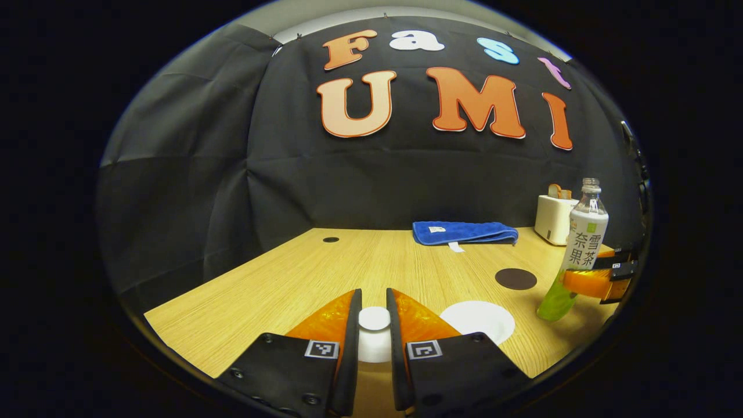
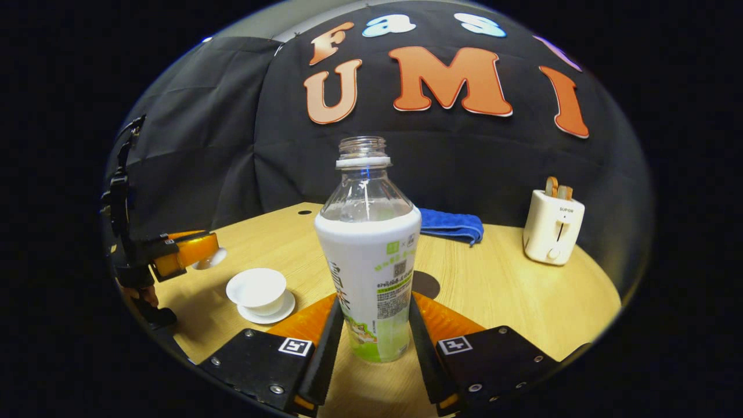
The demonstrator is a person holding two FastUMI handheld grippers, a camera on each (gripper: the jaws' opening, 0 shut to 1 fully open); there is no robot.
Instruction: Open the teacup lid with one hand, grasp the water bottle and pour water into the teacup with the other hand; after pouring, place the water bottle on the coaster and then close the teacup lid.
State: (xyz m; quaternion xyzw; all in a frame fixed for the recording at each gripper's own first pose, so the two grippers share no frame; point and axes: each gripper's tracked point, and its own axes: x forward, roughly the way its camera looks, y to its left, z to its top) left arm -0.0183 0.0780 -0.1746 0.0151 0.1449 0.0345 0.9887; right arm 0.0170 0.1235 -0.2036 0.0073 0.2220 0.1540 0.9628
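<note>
Fingers of the right gripper (image 2: 371, 342) are pressing on both sides of the water bottle (image 2: 371, 255), pinching its lower body and holding it upright just above the wooden table (image 2: 522, 290). This uncapped bottle is showing a little pale green liquid at its base, while its upper clear part is looking empty. Seen from the left gripper view, the same bottle (image 1: 580, 244) is standing at the far right, clamped by the right gripper (image 1: 598, 283).

Fingers of the left gripper (image 1: 374, 331) are closing on the teacup lid (image 1: 374, 334), gripping its white knob between them. From the right gripper view, the left gripper (image 2: 203, 252) is holding that lid (image 2: 212, 257) in the air, left of the teacup (image 2: 257, 289).

That white teacup is sitting open on its saucer (image 2: 270, 313) at the near left, and whether anything is in it I cannot tell. A dark round coaster (image 1: 515, 279) is lying beyond the cup, partly behind the bottle in the right gripper view. Against the far wall, a blue folded towel (image 1: 464, 232) is lying, and a cream toaster (image 2: 552, 229) with two slices in its slots is standing at the right.
</note>
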